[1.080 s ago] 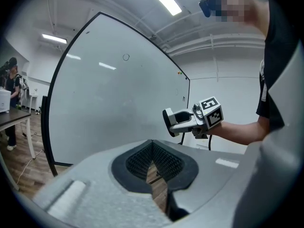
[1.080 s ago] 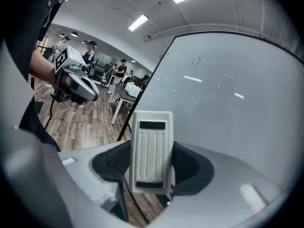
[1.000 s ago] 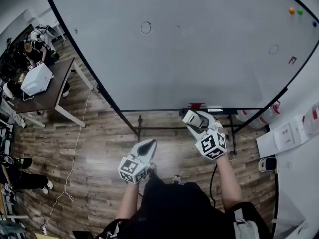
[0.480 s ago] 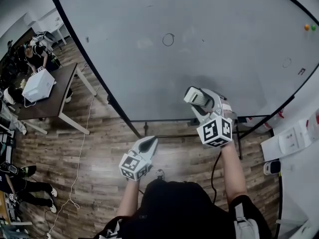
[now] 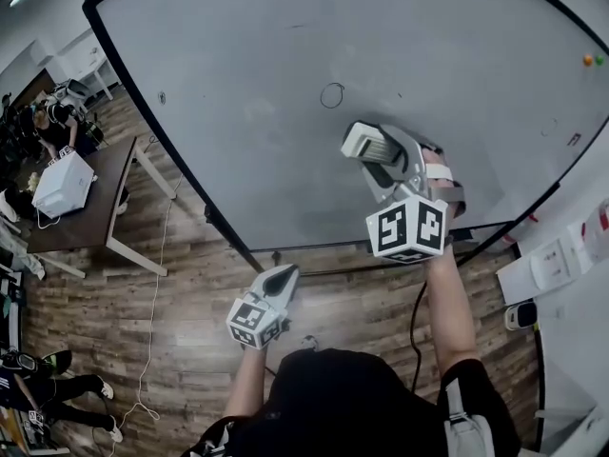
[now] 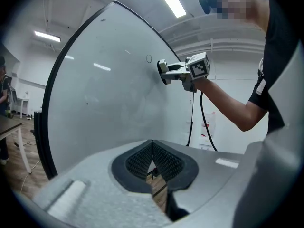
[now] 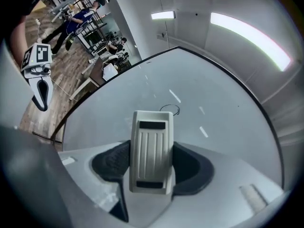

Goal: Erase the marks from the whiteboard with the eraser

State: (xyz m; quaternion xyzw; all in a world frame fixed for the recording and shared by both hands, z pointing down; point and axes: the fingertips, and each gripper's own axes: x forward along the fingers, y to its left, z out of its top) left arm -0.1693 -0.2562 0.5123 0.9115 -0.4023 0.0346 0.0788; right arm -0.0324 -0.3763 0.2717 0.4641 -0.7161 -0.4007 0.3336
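Note:
The whiteboard (image 5: 285, 112) fills the upper head view and carries a small drawn black circle (image 5: 332, 94). My right gripper (image 5: 373, 155) is raised in front of the board, shut on a white ribbed eraser (image 5: 364, 142), a little below and right of the circle. In the right gripper view the eraser (image 7: 151, 151) sits between the jaws, with the circle (image 7: 169, 109) just beyond its top. My left gripper (image 5: 279, 279) hangs low over the floor, jaws shut with nothing between them. The left gripper view shows the right gripper (image 6: 165, 72) near the circle (image 6: 148, 58).
Small marks sit near the board's right edge (image 5: 574, 139), with orange and green magnets (image 5: 593, 61) above them. A dark table (image 5: 86, 208) with a white box (image 5: 61, 184) stands at left on the wood floor. The board's stand (image 5: 314, 272) runs below. People sit at far left (image 5: 48, 122).
My right gripper has risen with the eraser from the board's bottom edge up toward the drawn circle. The left gripper has hardly moved. The head view has shifted, so the board sits lower.

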